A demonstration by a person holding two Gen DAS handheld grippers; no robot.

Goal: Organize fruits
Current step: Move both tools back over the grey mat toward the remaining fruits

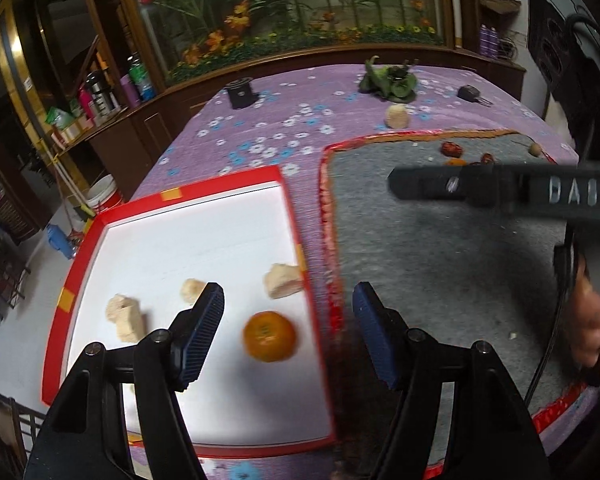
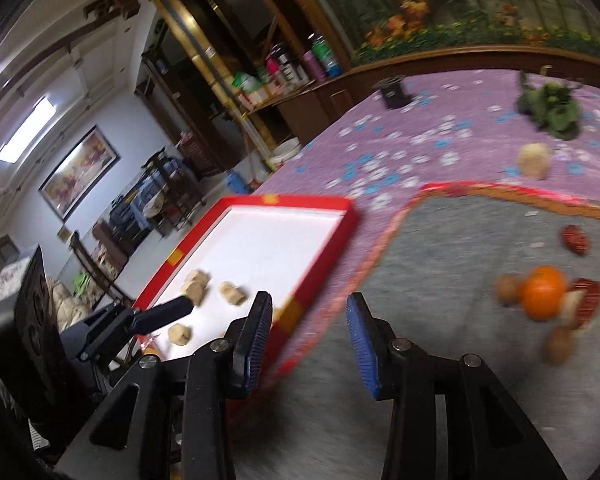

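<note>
Jaws of the left gripper (image 1: 288, 336) stand apart, empty, over a tangerine (image 1: 269, 336) in the red tray (image 1: 236, 174). Right gripper (image 2: 308, 340), also spread and empty, hovers over the grey mat (image 2: 440, 264); another tangerine (image 2: 544, 292) lies at its 2 o'clock among nuts.

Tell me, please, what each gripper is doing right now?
Left gripper: open, holding nothing, above the red tray.
Right gripper: open, holding nothing.
</note>
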